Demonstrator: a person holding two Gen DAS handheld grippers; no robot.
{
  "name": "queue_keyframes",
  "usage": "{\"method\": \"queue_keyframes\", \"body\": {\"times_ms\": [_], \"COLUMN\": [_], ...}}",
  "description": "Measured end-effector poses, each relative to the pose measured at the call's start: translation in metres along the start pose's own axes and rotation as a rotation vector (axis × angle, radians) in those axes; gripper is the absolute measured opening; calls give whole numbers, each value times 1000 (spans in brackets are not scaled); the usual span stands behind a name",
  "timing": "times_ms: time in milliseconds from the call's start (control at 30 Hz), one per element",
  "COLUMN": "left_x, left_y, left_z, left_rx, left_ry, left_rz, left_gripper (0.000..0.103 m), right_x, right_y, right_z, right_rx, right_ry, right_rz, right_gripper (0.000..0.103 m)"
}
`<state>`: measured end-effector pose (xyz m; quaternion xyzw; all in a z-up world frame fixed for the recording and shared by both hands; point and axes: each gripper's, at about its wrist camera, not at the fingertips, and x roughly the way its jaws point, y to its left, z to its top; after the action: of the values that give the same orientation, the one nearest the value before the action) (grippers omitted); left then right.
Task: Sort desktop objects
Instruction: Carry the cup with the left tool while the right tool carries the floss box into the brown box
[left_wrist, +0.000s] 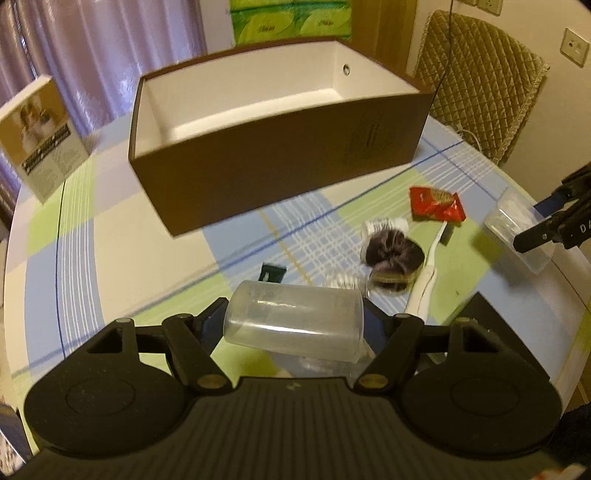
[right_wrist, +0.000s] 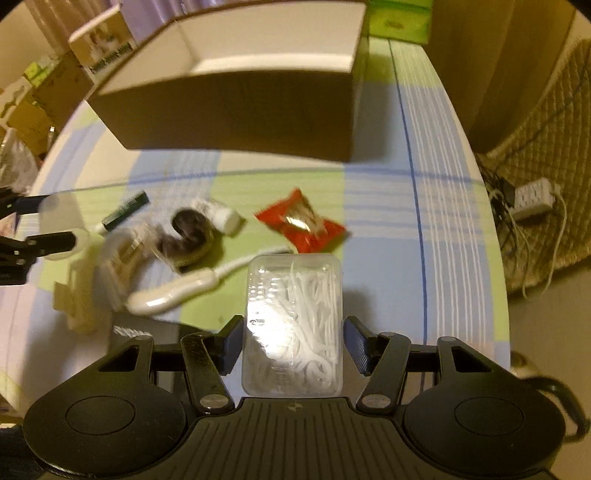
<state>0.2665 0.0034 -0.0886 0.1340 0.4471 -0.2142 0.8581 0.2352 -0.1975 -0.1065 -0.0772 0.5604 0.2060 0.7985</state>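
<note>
1. Left wrist view: the left gripper (left_wrist: 293, 325) is clamping a clear plastic cup (left_wrist: 295, 325) lying sideways between its fingers, at 6 o'clock in the frame, above the checked tablecloth (left_wrist: 92, 251).
2. The open brown box (left_wrist: 280, 162) with a white inside is sitting at 12 o'clock, beyond the cup; nothing is showing in the part of its interior that can be seen.
3. At 3 o'clock a loose cluster is lying on the cloth: a red snack packet (left_wrist: 436, 205), a dark hair scrunchie (left_wrist: 393, 251), a small white bottle (left_wrist: 384, 225) just behind the scrunchie, and a white toothbrush (left_wrist: 424, 280) running along the scrunchie's right side.
4. A dark green tube (left_wrist: 272, 272) is peeking out just beyond the cup.
5. At the 3 o'clock edge the right gripper (left_wrist: 532, 225) is holding a clear floss-pick box (left_wrist: 517, 236) off the cloth.
6. Right wrist view: the right gripper (right_wrist: 293, 343) is closing on the floss-pick box (right_wrist: 293, 325) at 6 o'clock; both pads are sitting against its long sides.
7. The brown box (right_wrist: 236, 110) is filling 12 o'clock.
8. The snack packet (right_wrist: 301, 223) is lying just beyond the floss-pick box; the toothbrush (right_wrist: 177, 291), scrunchie (right_wrist: 184, 232), white bottle (right_wrist: 225, 218) and green tube (right_wrist: 123, 212) are spreading toward 9 o'clock.
9. The left gripper (right_wrist: 55, 225) is entering at 9 o'clock, the cup (right_wrist: 70, 229) showing faintly between its fingers.
</note>
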Motion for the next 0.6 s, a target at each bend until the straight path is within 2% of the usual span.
{"method": "queue_keyframes", "body": {"times_ms": [200, 467, 600], "left_x": [-7, -7, -6], "left_y": [6, 19, 26], "left_z": [26, 67, 87], "left_rx": [30, 26, 28], "left_ry": [-51, -122, -153], "left_rz": [-5, -10, -17], "left_gripper": [71, 71, 71], "right_x": [-13, -33, -32], "right_y": [4, 21, 27], "right_z": [30, 89, 113], "right_rx": [-43, -109, -132], "right_ry": [-50, -160, -177], "right_rz": [33, 65, 68], "right_gripper": [56, 56, 56]}}
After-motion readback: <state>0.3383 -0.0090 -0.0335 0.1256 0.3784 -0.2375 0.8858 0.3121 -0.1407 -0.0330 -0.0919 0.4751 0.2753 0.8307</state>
